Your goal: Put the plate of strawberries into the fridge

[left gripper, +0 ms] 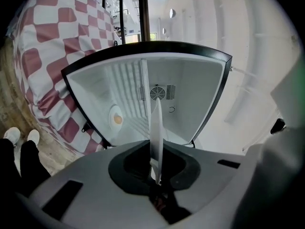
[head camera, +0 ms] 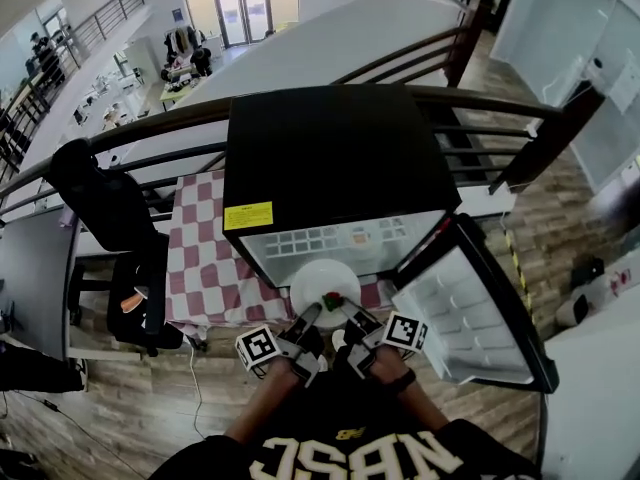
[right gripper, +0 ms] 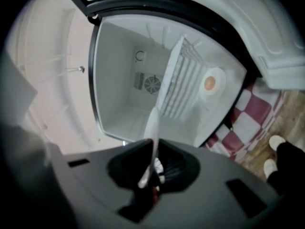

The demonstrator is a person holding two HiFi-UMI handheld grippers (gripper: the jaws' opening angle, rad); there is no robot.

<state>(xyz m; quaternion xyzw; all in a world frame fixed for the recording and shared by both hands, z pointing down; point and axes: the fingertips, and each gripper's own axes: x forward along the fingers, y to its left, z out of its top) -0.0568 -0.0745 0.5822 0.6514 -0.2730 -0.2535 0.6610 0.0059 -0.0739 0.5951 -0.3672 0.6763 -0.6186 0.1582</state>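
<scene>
- Left gripper [head camera: 308,318], right gripper [head camera: 352,318] each clamped on plate [head camera: 318,278] rim; two-sided hold likely keeps strawberries [head camera: 332,300] level.
- Poised before open fridge [head camera: 330,158] for insertion.

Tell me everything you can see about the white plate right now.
The plate is round and white, ceramic by its look, with red strawberries and green leaves near its front edge. It is held roughly level before the open fridge, its near rim pinched by the left tool and the right tool, side by side.
</scene>
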